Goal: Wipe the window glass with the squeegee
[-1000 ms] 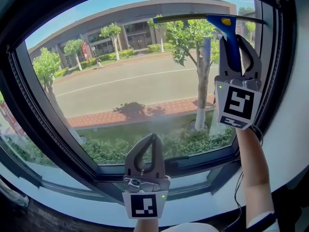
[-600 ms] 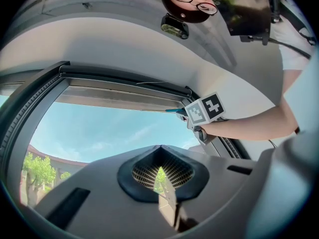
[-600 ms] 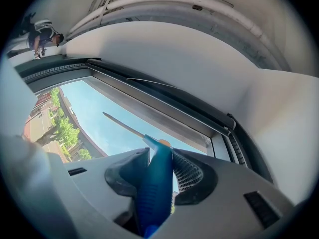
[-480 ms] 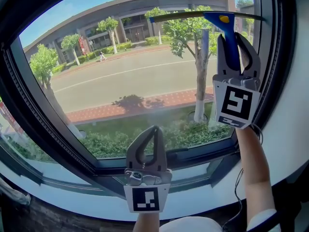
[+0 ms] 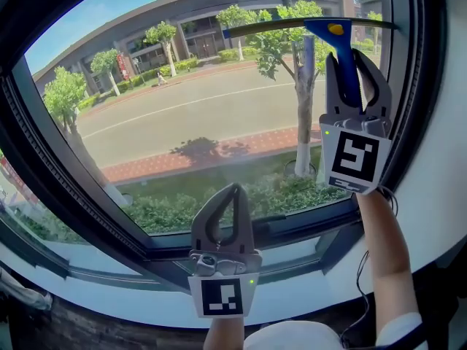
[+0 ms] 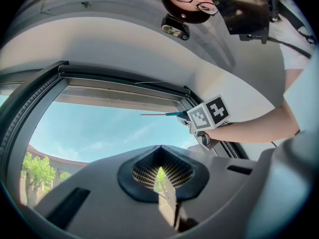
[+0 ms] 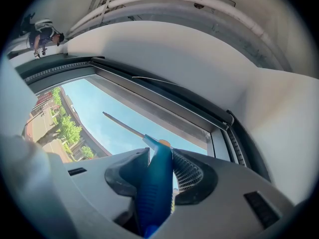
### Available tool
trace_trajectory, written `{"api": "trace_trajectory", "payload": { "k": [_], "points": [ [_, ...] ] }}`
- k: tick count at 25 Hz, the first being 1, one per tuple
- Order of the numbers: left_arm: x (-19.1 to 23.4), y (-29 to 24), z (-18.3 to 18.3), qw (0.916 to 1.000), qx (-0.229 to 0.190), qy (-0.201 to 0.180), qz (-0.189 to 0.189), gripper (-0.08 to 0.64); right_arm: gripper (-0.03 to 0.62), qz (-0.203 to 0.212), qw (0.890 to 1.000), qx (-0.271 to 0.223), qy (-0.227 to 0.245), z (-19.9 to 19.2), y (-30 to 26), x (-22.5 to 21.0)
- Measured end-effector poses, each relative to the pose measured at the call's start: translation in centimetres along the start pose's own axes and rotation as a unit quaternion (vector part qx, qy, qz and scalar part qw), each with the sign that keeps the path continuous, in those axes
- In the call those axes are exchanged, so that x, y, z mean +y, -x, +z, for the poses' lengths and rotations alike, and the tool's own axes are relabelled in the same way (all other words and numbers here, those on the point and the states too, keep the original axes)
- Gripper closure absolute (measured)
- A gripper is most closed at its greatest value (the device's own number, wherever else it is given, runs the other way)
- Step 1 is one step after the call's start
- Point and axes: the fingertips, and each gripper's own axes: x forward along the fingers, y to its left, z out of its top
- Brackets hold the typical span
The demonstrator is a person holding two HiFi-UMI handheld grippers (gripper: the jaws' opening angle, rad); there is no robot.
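The squeegee (image 5: 349,68) has a blue handle with a yellow dot, and its thin dark blade (image 5: 292,25) lies across the top right of the window glass (image 5: 182,122). My right gripper (image 5: 353,57) points up and is shut on the handle (image 7: 155,183). In the right gripper view the blade (image 7: 124,126) reaches left against the sky. My left gripper (image 5: 228,189) stands low at the pane's bottom middle, shut and holding nothing. From the left gripper view (image 6: 160,151) the squeegee (image 6: 164,114) and the right gripper's marker cube (image 6: 209,114) show up high.
A dark window frame (image 5: 241,239) runs round the pane, with a white sill (image 5: 306,286) below and a white wall (image 5: 445,195) at the right. Outside are a road, trees and a building. A person's bare forearm (image 5: 383,246) carries the right gripper.
The squeegee stays high at the pane's top right while the outside scene shifts slightly up in view. The left gripper sits a little higher against the frame. Both stay shut.
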Motion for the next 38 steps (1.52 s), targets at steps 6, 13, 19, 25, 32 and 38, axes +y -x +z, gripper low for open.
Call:
{"api": "trace_trajectory", "payload": {
  "k": [6,13,19,25,32,38],
  "points": [
    [-0.2,-0.1,0.1,1.0000,0.000,-0.003,-0.002,0.558,0.443,0.002,1.000,0.011,-0.002,-1.0,0.6,0.3],
    [-0.3,-0.3,-0.1,1.0000,0.004,-0.001,-0.002,0.558,0.443,0.007,1.000,0.019,0.001,-2.0,1.4,0.6],
    [-0.6,-0.5,0.3,1.0000,0.004,-0.002,-0.004,0.558,0.443,0.010,1.000,0.027,0.000,-2.4,2.2,0.7],
    [-0.8,-0.5,0.4,0.9999,0.006,-0.001,-0.008,0.558,0.443,0.013,0.999,0.038,0.001,-3.0,3.2,1.1],
    [-1.2,-0.3,0.1,0.9999,0.007,-0.002,-0.009,0.558,0.443,0.019,0.999,0.041,0.003,-3.9,4.6,1.5],
    [-0.9,-0.6,-0.3,0.9999,0.011,-0.004,-0.011,0.558,0.443,0.027,0.999,0.041,0.011,-4.7,5.0,2.3]
  ]
}}
